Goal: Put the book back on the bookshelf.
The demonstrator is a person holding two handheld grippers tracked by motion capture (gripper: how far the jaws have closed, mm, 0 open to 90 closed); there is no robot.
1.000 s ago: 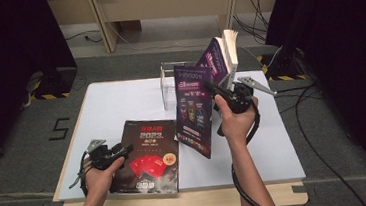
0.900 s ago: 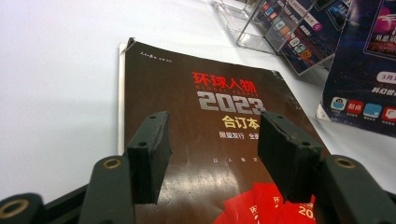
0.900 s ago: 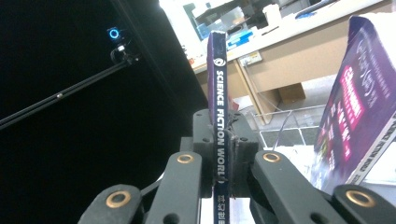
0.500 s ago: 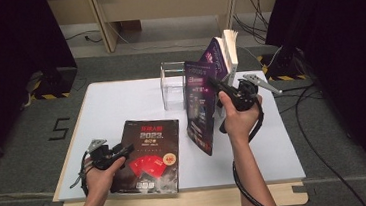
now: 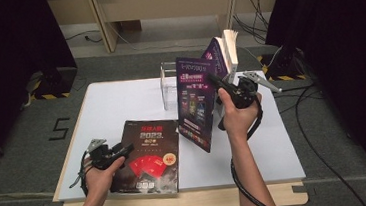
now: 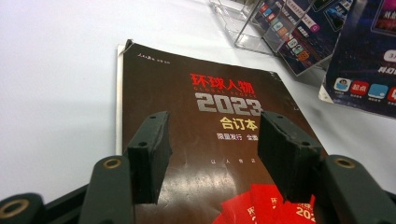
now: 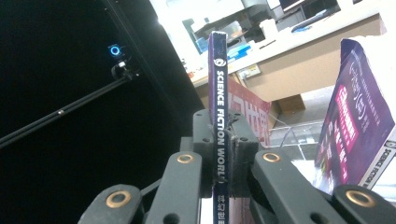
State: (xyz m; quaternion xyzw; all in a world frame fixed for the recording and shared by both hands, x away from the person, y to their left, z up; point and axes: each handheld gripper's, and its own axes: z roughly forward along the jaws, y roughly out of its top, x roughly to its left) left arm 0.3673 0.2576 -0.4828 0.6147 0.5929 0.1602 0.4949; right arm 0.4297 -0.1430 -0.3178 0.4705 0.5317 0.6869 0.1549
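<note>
A dark magazine [image 5: 148, 156] with red packets and "2023" on its cover [image 6: 205, 107] lies flat at the table's front. My left gripper [image 5: 120, 151] rests low over its left part. In the left gripper view my left gripper [image 6: 212, 154] is open, with the cover showing between the pads and nothing held. My right gripper [image 5: 217, 82] is raised above the table's right half, shut on the spine of a purple magazine [image 5: 196, 102] that hangs upright with its lower corner near the table. In the right gripper view my right gripper [image 7: 219, 135] clamps that spine [image 7: 218, 93].
A clear acrylic holder [image 5: 169, 84] stands at the table's back middle, also visible as the clear holder [image 6: 247, 23]. A second purple book [image 5: 222, 54] stands upright just behind the held one and appears as the purple book [image 7: 355, 116]. White table top [image 5: 111, 104] lies bare at the left.
The held purple magazine has turned a little in the air and sits slightly higher. The left gripper and the dark magazine have not moved.
</note>
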